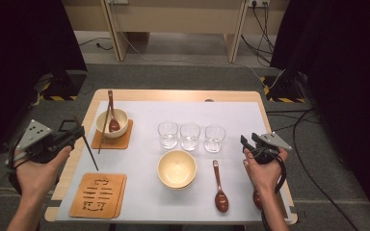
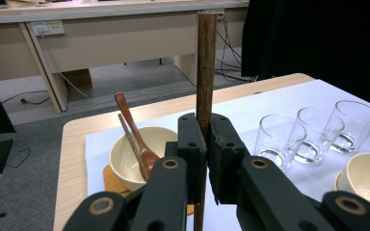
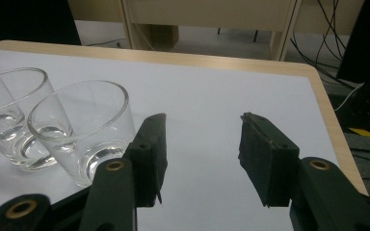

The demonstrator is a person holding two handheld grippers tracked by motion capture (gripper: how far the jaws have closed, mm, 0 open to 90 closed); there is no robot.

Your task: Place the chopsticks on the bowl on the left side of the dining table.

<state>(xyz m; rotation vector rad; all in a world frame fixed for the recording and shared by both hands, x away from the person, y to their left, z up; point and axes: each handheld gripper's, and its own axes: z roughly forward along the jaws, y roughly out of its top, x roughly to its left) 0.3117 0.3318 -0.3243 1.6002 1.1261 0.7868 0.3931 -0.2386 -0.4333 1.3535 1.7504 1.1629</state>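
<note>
spoon point(image 1: 112, 114) in bowl point(image 1: 112, 123), on coaster point(image 1: 122, 139)

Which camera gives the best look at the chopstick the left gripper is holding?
The left gripper view: the chopstick stands close up, clamped between the left gripper fingers. The high view shows it small and thin, slanting down over the table edge. The right gripper view looks toward the glasses instead.

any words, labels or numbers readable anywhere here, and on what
No readable text.
Near wooden coaster: cut-out marks like characters, too small to read.
Wall socket plate: no legible print.
Chopstick, glasses, bowls: no markings.
</note>
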